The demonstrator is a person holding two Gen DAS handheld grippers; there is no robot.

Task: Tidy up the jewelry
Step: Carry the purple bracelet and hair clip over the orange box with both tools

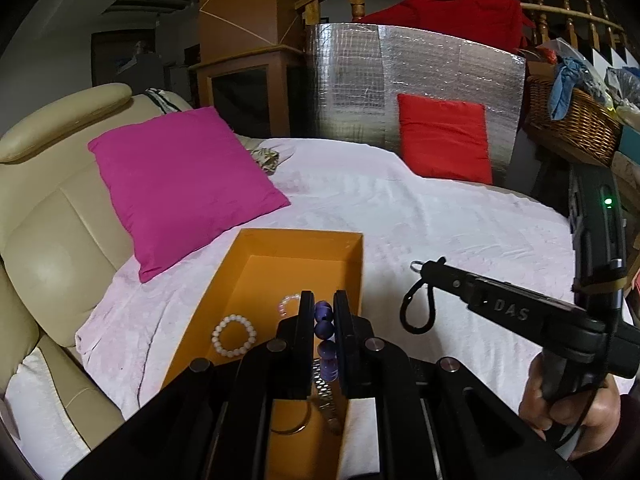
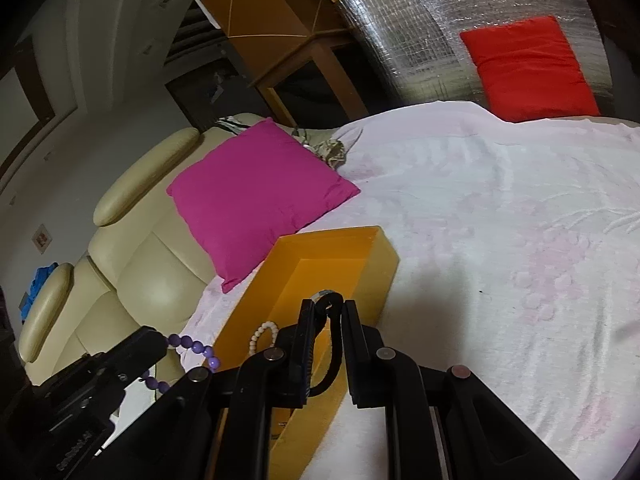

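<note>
An open orange box (image 1: 300,245) lies on the white bedspread. Inside it are a white bead bracelet (image 1: 234,336), a pale pink bracelet (image 1: 287,303), a metal watch band (image 1: 325,397) and a gold bangle (image 1: 292,429). My left gripper (image 1: 324,297) hovers over the box, shut on a purple bead bracelet (image 1: 323,312). To the right of the box, my right gripper (image 1: 434,266) is shut on a black cord (image 1: 402,312) with a metal clasp. In the right wrist view the right gripper (image 2: 328,304) pinches the cord (image 2: 335,348) above the box (image 2: 332,244), while the left gripper (image 2: 160,344) dangles the purple beads (image 2: 194,346).
A magenta pillow (image 1: 180,184) leans against the cream leather sofa (image 1: 52,240) left of the box. A red cushion (image 1: 446,140) rests on a silver foil panel (image 1: 360,80) at the back. A wicker basket (image 1: 572,128) stands far right. The bedspread (image 2: 500,240) stretches right of the box.
</note>
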